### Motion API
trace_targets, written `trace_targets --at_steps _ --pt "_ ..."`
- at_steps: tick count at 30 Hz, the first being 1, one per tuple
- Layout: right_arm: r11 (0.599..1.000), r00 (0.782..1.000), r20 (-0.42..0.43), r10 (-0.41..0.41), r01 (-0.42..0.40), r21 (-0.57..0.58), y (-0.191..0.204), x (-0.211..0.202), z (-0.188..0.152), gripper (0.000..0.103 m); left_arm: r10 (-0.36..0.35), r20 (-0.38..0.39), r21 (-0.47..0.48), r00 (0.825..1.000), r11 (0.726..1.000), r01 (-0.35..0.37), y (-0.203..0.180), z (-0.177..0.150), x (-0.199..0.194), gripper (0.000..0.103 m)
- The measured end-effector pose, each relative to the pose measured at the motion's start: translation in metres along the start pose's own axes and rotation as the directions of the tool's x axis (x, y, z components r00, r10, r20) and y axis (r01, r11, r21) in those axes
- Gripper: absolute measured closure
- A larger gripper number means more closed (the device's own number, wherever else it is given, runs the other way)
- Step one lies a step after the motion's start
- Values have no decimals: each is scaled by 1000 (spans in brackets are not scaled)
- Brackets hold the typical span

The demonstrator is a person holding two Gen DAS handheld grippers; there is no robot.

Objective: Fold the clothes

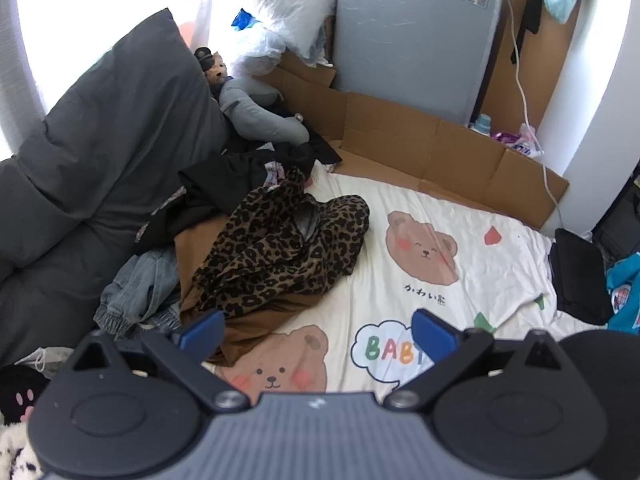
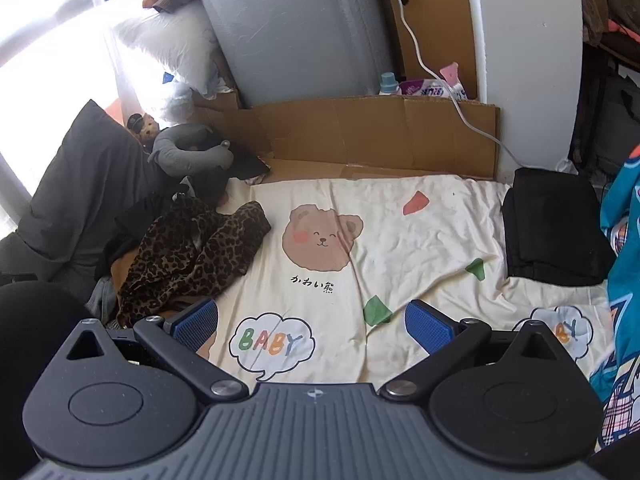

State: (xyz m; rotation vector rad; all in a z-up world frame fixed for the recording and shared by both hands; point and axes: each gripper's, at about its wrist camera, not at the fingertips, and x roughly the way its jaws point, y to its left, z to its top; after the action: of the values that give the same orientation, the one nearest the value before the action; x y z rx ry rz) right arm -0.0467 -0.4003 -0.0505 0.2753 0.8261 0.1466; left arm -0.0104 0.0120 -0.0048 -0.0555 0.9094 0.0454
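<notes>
Both grippers hang with jaws spread wide, holding nothing – the left gripper sits just below the crumpled leopard-print garment, which tops a heap at the left of the frame; its long axis runs lower left to upper right. The right gripper is farther off. 1 folded black garment lies at right

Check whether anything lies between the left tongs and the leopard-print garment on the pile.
Nothing visible does. The left tongs are open above the bear-print sheet, and the leopard-print garment sits on top of the clothes pile, uncovered, just ahead to the left.
</notes>
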Motion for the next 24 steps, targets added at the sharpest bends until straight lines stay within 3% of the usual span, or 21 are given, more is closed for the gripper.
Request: trace_targets --at_steps 13,24 --pt "1000 998 -55 6 -6 12 1 22 6 0 -20 -8 -17 1000 1000 20 12 9 33 3" --pt "999 1000 -18 -9 8 -32 1 44 15 1 -60 -14 -31 998 998 60 14 16 54 3"
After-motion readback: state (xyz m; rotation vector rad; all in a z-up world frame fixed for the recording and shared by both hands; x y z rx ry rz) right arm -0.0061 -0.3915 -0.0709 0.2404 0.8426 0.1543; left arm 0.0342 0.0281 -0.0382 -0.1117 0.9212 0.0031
